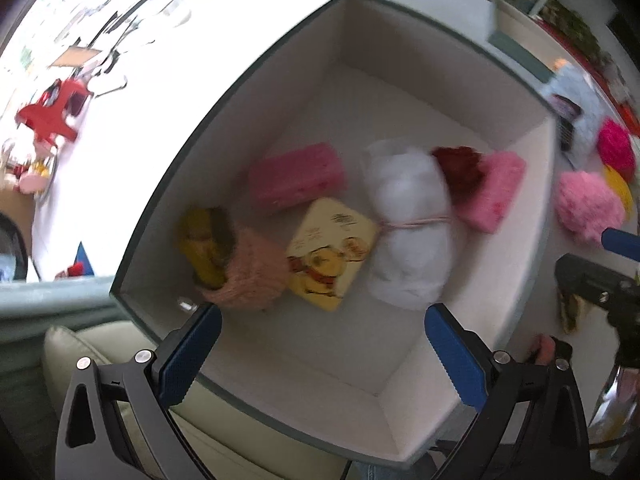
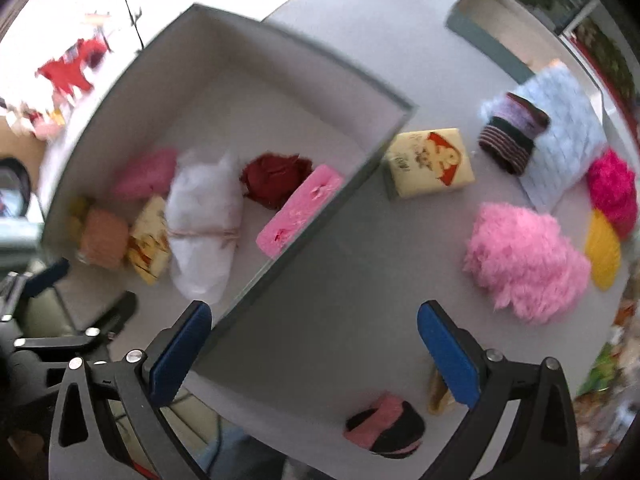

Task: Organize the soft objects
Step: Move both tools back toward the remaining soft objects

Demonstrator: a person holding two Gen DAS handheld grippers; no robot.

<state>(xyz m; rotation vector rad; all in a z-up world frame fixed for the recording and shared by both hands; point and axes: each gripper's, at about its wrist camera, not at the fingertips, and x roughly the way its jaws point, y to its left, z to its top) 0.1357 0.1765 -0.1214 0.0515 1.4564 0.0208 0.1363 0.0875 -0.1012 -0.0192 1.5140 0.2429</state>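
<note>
A white open box (image 1: pixel 516 264) with a grey rim holds two pink sponges (image 1: pixel 296 176), a white tied bundle (image 1: pixel 408 220), a dark red cloth (image 1: pixel 456 168), a yellow cartoon packet (image 1: pixel 328 256) and a peach fuzzy item (image 1: pixel 252 272). My left gripper (image 1: pixel 324 344) is open and empty above the box's near side. My right gripper (image 2: pixel 316 352) is open and empty above the table beside the box (image 2: pixel 304 248). A fluffy pink pom (image 2: pixel 524 260), a magenta pom (image 2: pixel 612 188), a yellow item (image 2: pixel 602 252), a striped roll (image 2: pixel 512 136), a yellow packet (image 2: pixel 432 164) and a pink-black roll (image 2: pixel 384 428) lie on the table.
A pale blue quilted cloth (image 2: pixel 564 132) lies under the striped roll. A second grey box (image 2: pixel 492 40) stands at the table's far side. A red stool (image 1: pixel 52 116) stands on the floor to the left. A cream cushion (image 1: pixel 92 348) lies below the box.
</note>
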